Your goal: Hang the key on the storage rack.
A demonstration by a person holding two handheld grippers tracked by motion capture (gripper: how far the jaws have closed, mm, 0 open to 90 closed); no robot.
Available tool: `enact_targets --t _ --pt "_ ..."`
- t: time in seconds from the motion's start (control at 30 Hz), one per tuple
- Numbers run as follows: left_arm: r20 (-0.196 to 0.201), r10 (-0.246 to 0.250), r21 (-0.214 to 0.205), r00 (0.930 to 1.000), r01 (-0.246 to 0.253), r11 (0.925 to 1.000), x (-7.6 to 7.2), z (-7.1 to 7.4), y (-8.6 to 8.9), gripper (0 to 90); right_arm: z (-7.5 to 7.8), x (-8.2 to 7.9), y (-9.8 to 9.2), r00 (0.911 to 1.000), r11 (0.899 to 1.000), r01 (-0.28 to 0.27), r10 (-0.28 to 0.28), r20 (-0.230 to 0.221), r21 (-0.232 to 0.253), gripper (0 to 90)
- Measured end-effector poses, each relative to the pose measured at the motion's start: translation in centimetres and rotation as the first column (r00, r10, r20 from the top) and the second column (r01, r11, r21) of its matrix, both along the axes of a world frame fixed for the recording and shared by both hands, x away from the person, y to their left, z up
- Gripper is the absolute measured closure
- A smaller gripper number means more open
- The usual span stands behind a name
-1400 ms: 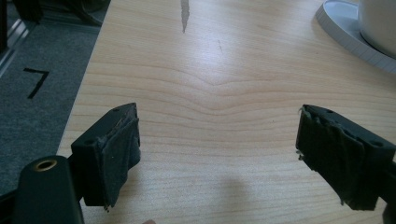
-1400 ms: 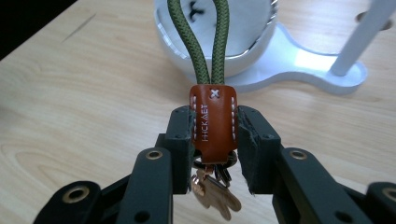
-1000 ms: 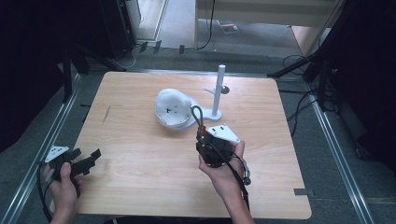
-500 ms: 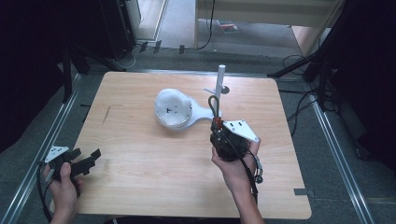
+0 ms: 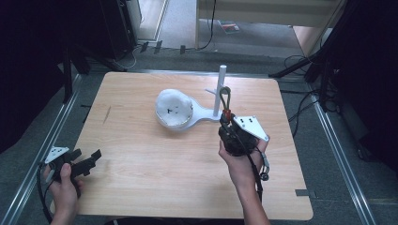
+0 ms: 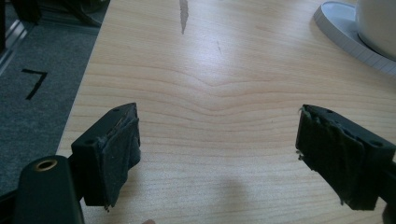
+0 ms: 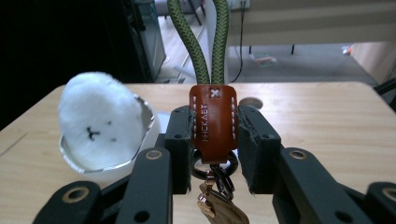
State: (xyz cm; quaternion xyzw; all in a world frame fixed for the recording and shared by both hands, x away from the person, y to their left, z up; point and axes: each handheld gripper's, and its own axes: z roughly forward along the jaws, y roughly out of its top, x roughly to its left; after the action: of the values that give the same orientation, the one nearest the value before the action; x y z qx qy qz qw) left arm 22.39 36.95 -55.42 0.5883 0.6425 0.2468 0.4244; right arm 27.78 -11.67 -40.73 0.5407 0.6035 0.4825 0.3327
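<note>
My right gripper (image 5: 226,123) is shut on a keychain and holds it upright over the table's right half. Its pads clamp the brown leather tab (image 7: 212,122). The green cord loop (image 5: 225,96) stands up above the jaws, close in front of the white post (image 5: 220,79) of a stand. Dark rings and a copper-coloured charm (image 7: 219,205) hang under the tab. My left gripper (image 5: 91,157) rests low at the table's front left corner. Its jaws stand wide apart with only bare wood between the pads (image 6: 116,149).
The stand's base widens into a round dish (image 5: 187,124) that carries a white fluffy ball (image 5: 173,108), seen beside the keychain (image 7: 100,126). A short peg (image 5: 210,91) sticks out from the post. The wooden table (image 5: 150,178) is ringed by metal rails, cables and dark floor.
The right hand has carried the keychain to the right and a little up, from in front of the dish to just before the post. The left hand has stayed put.
</note>
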Motion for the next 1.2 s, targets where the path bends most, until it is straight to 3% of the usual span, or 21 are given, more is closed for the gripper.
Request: enact_targets --t 0.4,1.2 --pt "-0.001 0.0 0.0 1.0 0.0 1.0 0.0 0.0 0.0 14.7 0.0 1.5 -0.5 0.9987 1.0 0.02 -0.021 0.046 0.009 68.3" --pt "0.002 -0.004 -0.002 1.0 0.004 1.0 0.0 0.0 0.0 14.8 -1.8 4.8 0.4 0.9996 1.0 0.027 -0.027 -0.009 -0.003 68.3"
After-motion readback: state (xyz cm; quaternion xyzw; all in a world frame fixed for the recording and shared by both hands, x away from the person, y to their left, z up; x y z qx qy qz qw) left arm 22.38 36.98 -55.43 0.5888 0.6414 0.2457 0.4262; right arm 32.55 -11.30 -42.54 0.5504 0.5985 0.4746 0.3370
